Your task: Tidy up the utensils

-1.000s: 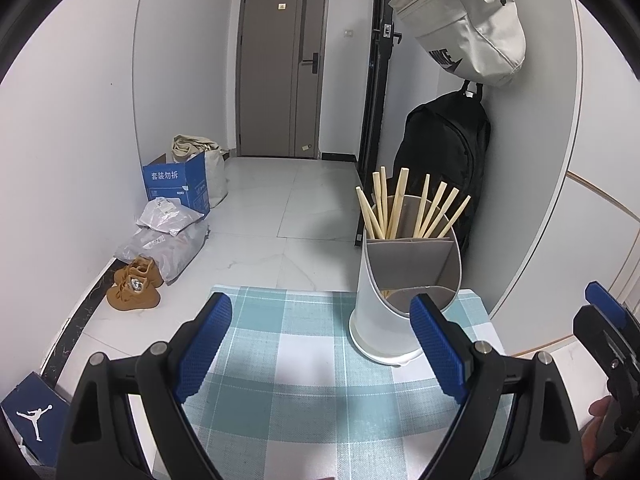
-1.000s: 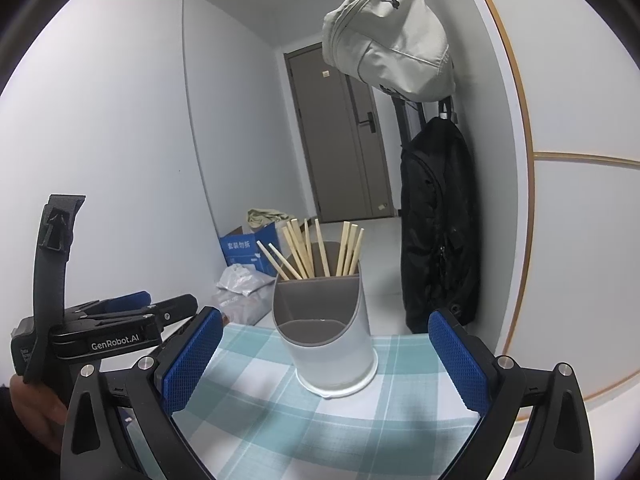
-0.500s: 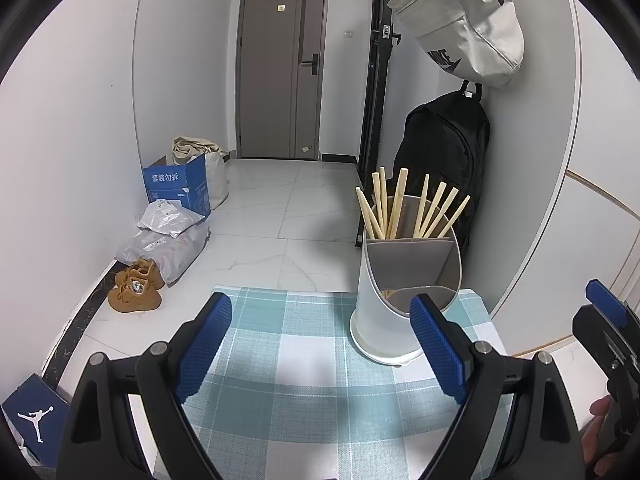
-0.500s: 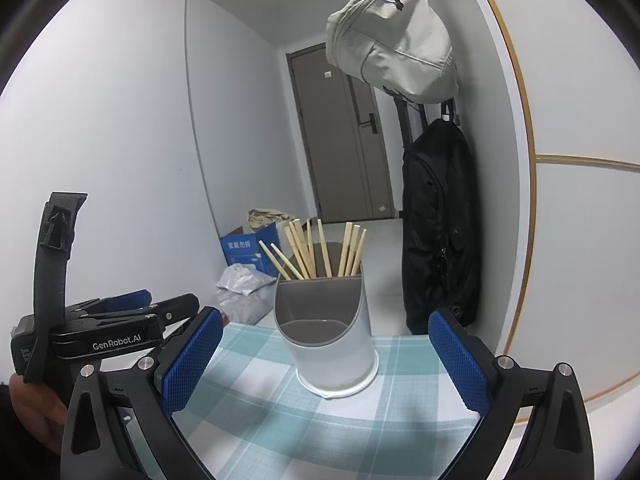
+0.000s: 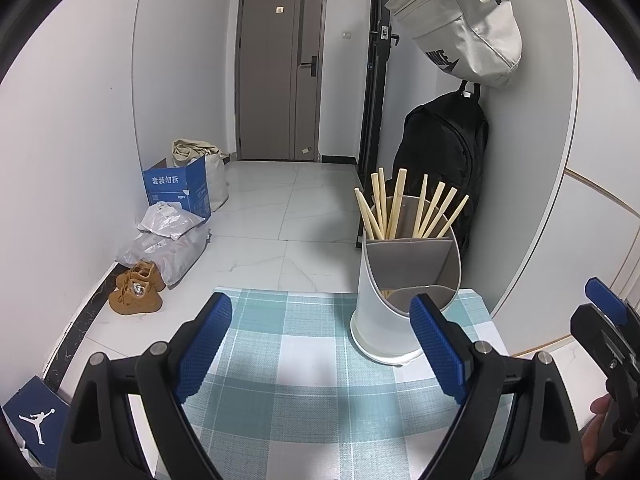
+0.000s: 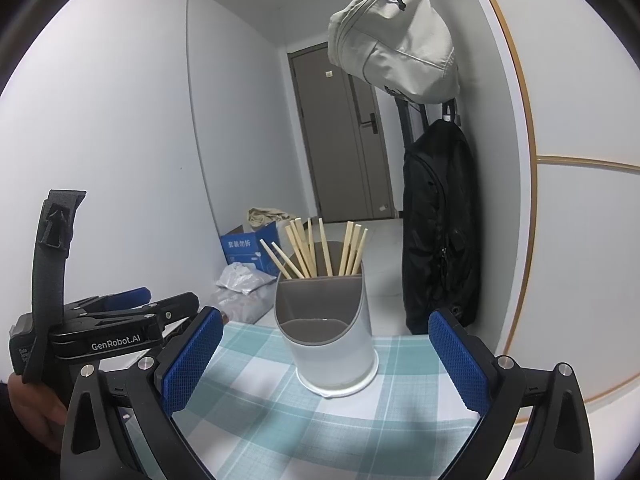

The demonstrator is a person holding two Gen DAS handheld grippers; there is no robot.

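Observation:
A white utensil holder (image 5: 394, 304) (image 6: 330, 344) with a grey inner divider stands upright on the teal checked cloth (image 5: 312, 380) (image 6: 332, 420), near its far right corner. Several wooden chopsticks (image 5: 404, 210) (image 6: 316, 248) stick up from its rear compartment; the front compartment looks empty. My left gripper (image 5: 320, 354) is open and empty, held back from the holder, which sits ahead by its right finger. My right gripper (image 6: 326, 360) is open and empty too, with the holder centred ahead between its fingers. The left gripper's body (image 6: 108, 332) shows at the left of the right wrist view.
A black backpack (image 5: 444, 160) hangs on the wall just behind the holder, with a pale bag (image 5: 464, 20) above it. On the floor beyond the table lie a blue box (image 5: 178, 186), plastic bags (image 5: 168, 236) and brown shoes (image 5: 138, 294). The cloth's far edge drops to the floor.
Almost nothing differs. The right wrist view has crept very slightly; both grippers stay open and the holder has not moved.

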